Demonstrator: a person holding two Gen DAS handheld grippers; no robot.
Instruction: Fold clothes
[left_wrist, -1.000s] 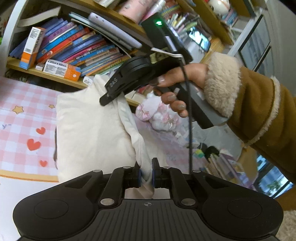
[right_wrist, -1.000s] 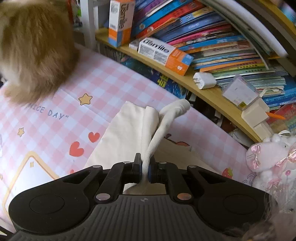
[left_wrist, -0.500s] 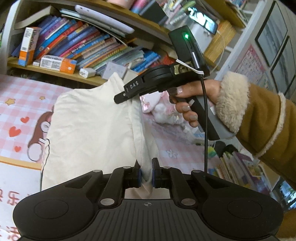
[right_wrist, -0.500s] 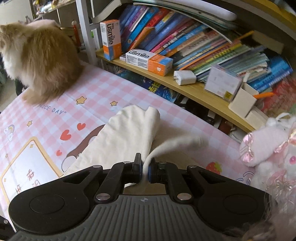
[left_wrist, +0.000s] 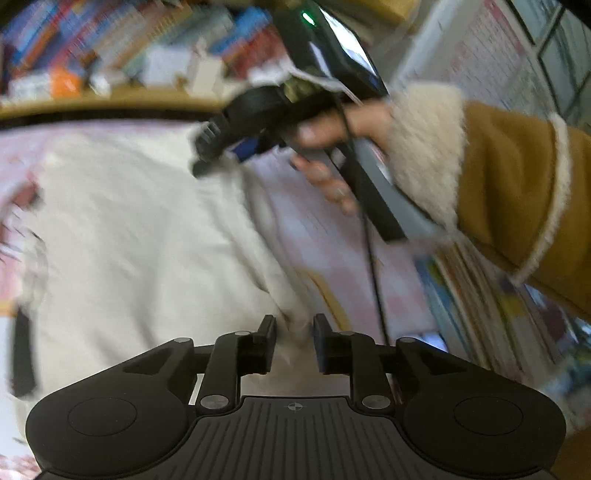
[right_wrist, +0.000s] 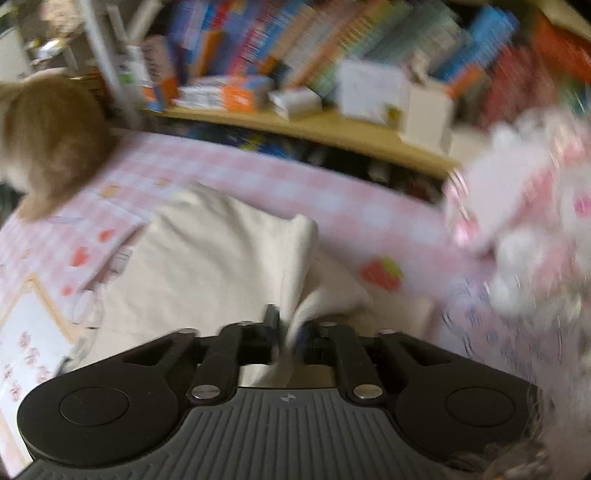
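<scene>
A cream-white garment (left_wrist: 140, 236) lies on the pink checked cloth (right_wrist: 229, 173). It also shows in the right wrist view (right_wrist: 207, 258). Both now views are blurred by motion. My left gripper (left_wrist: 294, 325) has its jaws parted, with the garment's edge lying loose between them. My right gripper (right_wrist: 290, 328) is shut on a fold of the garment, which rises from the jaws as a ridge. In the left wrist view the right gripper (left_wrist: 218, 147) sits low over the garment's far edge, held by a hand in a brown fleece-cuffed sleeve.
A ginger cat (right_wrist: 48, 140) sits on the cloth at the far left. A wooden shelf (right_wrist: 314, 129) with books and boxes runs along the back. A pink plush toy (right_wrist: 524, 214) lies at the right. Books (left_wrist: 480, 295) are stacked beyond the cloth's right side.
Both grippers have dropped toward the cloth, laying the garment down flatter. The left gripper's jaws have opened and let go of the garment. The right gripper still holds its fold.
</scene>
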